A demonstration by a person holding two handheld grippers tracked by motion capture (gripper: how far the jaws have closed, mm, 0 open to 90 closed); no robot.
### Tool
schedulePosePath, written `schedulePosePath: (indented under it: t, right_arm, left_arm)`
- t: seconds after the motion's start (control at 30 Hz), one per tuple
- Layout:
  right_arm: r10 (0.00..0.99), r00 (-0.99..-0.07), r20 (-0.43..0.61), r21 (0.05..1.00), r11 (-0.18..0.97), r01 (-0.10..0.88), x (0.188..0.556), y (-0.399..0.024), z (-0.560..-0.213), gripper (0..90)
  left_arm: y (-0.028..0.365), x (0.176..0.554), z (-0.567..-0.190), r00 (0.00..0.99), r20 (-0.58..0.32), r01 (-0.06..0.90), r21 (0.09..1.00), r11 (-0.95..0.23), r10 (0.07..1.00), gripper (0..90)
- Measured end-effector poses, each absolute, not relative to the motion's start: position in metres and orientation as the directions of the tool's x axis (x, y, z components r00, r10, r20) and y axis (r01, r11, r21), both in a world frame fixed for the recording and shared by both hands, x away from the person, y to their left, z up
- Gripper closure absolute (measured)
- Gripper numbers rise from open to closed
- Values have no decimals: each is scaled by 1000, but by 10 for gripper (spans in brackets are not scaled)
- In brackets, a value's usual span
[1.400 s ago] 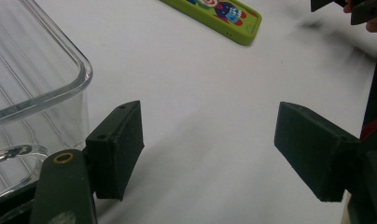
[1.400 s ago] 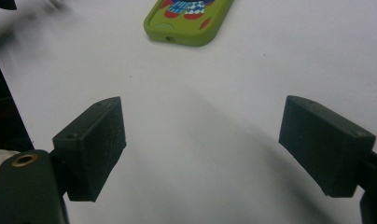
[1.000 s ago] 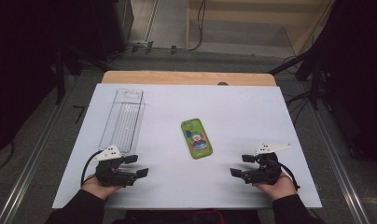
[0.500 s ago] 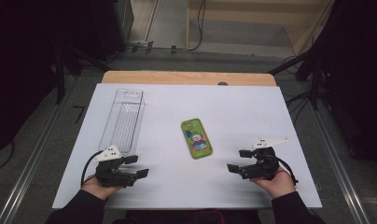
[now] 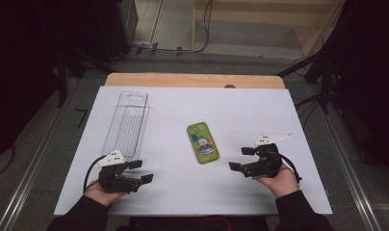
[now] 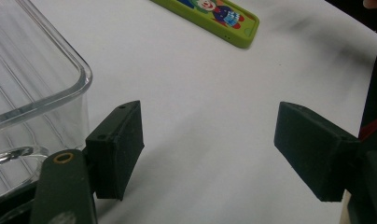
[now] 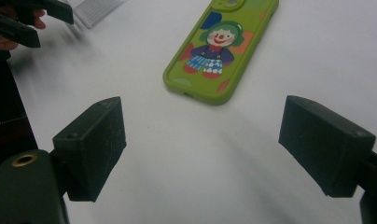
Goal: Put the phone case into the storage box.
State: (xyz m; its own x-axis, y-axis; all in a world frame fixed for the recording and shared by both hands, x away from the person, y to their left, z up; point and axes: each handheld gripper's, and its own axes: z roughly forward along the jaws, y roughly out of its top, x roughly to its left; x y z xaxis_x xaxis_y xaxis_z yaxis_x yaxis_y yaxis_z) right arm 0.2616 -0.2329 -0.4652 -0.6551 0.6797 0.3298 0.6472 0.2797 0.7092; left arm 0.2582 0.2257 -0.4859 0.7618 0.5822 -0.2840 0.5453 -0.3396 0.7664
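Note:
A green phone case with a clown picture (image 5: 202,143) lies flat near the middle of the white table (image 5: 192,110); it also appears in the left gripper view (image 6: 210,14) and the right gripper view (image 7: 219,46). A clear plastic box (image 5: 127,123) lies to its left, its near corner close beside the left jaw (image 6: 32,88). My left gripper (image 5: 140,172) rests low at the front left, open, nothing between its jaws. My right gripper (image 5: 241,159) hovers just right of the phone case, pointing toward it, open and empty (image 7: 203,149).
A wooden strip (image 5: 192,80) runs along the table's far edge. Metal rails (image 5: 33,163) flank the table on the floor, with cables (image 5: 308,101) at the right and dark equipment behind.
My right gripper has moved left and up, closer to the phone case. The left gripper has stayed where it was.

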Motion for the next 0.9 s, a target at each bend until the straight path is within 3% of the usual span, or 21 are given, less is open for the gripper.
schedulePosePath:
  t: [0.9]
  right_arm:
    - [639, -699, 322, 709, 327, 625, 297, -192, -448, 131]
  left_arm:
    - [226, 259, -486, 763, -288, 546, 766, -339, 579, 248]
